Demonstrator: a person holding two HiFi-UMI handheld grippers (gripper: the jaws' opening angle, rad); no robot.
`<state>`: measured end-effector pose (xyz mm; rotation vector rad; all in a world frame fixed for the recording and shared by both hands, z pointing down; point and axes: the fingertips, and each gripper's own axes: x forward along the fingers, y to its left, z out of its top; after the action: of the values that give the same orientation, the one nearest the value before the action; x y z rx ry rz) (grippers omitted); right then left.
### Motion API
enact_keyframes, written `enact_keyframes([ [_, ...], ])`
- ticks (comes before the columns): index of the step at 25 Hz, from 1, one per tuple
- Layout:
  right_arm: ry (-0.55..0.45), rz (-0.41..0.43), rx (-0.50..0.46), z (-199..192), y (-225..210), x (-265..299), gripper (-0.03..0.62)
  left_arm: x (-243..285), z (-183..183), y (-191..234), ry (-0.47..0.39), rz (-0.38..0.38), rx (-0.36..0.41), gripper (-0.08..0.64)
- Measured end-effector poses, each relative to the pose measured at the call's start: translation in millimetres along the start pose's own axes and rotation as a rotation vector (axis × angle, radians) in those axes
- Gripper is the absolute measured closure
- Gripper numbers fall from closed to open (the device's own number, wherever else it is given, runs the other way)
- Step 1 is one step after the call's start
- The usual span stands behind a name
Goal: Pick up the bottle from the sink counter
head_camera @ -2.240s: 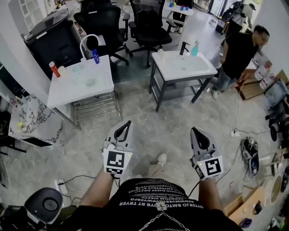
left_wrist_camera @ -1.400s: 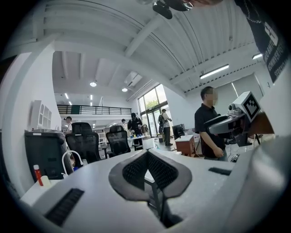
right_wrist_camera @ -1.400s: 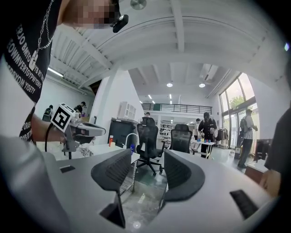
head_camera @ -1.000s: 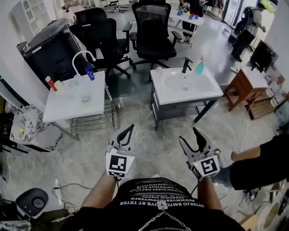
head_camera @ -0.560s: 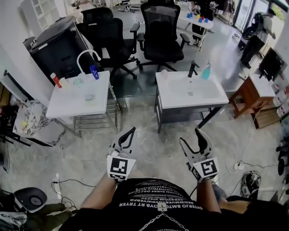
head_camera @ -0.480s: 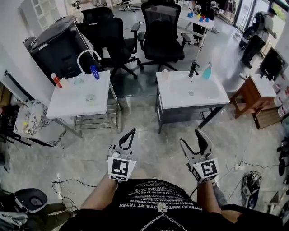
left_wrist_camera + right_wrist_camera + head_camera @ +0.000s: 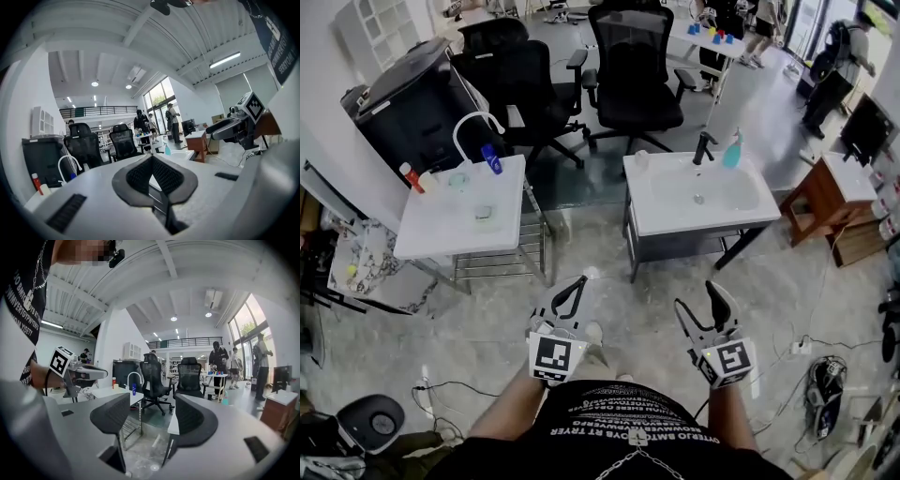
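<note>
A teal spray bottle (image 7: 732, 150) stands by the black faucet (image 7: 703, 146) at the back of the right sink counter (image 7: 675, 217). It shows small and far off in the left gripper view (image 7: 167, 150) and the right gripper view (image 7: 225, 401). A blue bottle (image 7: 491, 157) and a red bottle (image 7: 410, 176) stand on the left sink counter (image 7: 441, 230). My left gripper (image 7: 572, 289) is shut and empty, low over the floor. My right gripper (image 7: 701, 302) is open with nothing between its fingers. Both are well short of the counters.
Black office chairs (image 7: 639, 56) stand behind the counters, with a dark cabinet (image 7: 398, 98) at back left. A wooden side table (image 7: 842, 192) is at the right, where people (image 7: 839, 52) stand farther off. Cables (image 7: 441, 384) and a round device (image 7: 372, 424) lie on the floor.
The view has shifted a little and both counters sit slightly nearer. A light shoe now shows on the floor beside my left gripper. Both grippers stay low in front of me.
</note>
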<state>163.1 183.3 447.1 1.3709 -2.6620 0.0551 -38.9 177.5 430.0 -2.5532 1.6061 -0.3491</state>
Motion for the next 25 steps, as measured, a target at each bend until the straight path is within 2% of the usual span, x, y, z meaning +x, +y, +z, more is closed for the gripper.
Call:
enact_keyframes([
  [8,-0.011,0.012,0.004,13,-13,50,0.314,48,0,29,-0.007,-0.035,-0.006,0.558],
  [15,-0.002,0.010,0.009,20,-37,111,0.314,97,-1,73,-0.007,-0.038,0.001,0.558],
  [17,0.002,0.014,0.008,20,-42,128,0.314,109,-2,83,-0.011,-0.029,0.028,0.558],
  [20,0.012,0.019,0.002,23,-47,151,0.314,125,-4,96,-0.058,-0.010,0.140,0.558],
  [22,0.018,0.020,0.002,26,-49,166,0.314,135,-4,106,-0.052,-0.026,0.169,0.558],
  [25,0.021,0.014,0.000,30,-52,188,0.314,151,-6,124,-0.019,-0.052,0.107,0.558],
])
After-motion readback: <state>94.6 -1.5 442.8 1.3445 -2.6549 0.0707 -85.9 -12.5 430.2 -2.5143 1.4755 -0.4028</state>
